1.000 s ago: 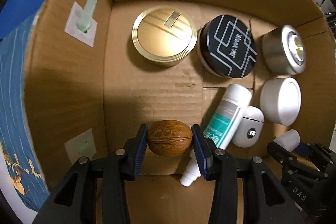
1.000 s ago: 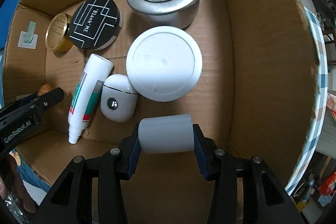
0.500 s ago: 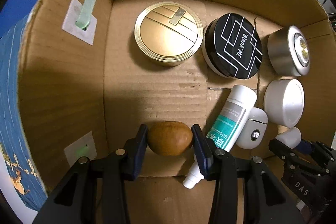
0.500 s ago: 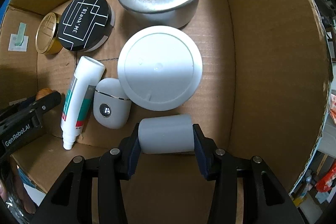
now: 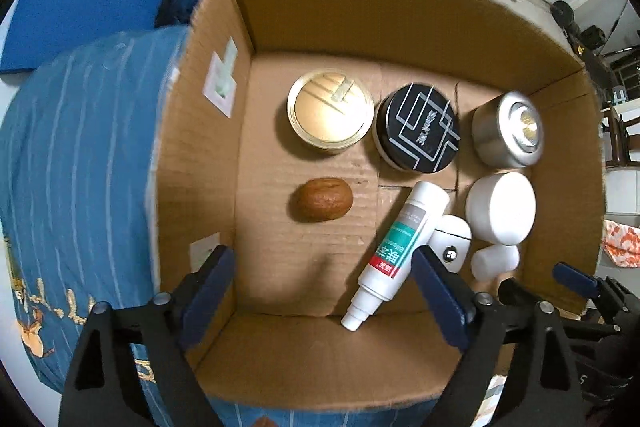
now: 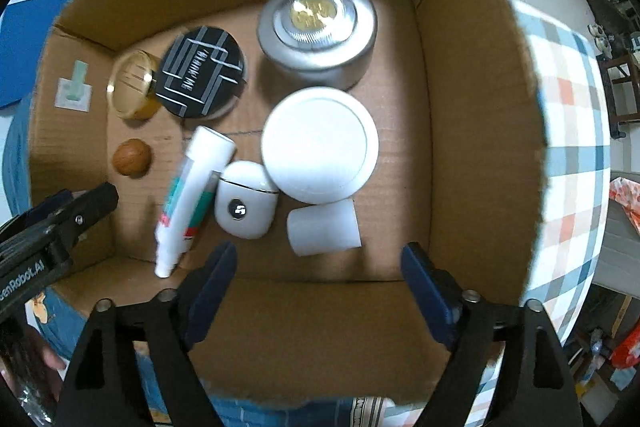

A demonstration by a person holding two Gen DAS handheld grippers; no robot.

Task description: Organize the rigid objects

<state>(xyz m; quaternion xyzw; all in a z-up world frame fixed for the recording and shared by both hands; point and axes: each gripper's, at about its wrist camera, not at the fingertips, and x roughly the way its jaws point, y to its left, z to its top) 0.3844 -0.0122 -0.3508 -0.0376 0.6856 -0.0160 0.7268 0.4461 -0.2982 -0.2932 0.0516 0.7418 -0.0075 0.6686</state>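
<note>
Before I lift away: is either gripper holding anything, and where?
Nothing. Both jaws have just opened; walnut and white cylinder lie free in the box.

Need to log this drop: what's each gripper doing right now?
Left gripper: open, jaws just opened, walnut released in the box.
Right gripper: open, jaws just opened, white cylinder released.

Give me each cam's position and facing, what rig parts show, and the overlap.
Left wrist: sits on the left gripper, faces down into the open cardboard box; its open blue-padded fingers frame the brown walnut; the right gripper shows at lower right.
Right wrist: sits on the right gripper, faces down over the box's right half; its open fingers frame the small white cylinder; the left gripper intrudes at left.
Shared: walnut, white spray bottle, black round tin, silver puck light.
</note>
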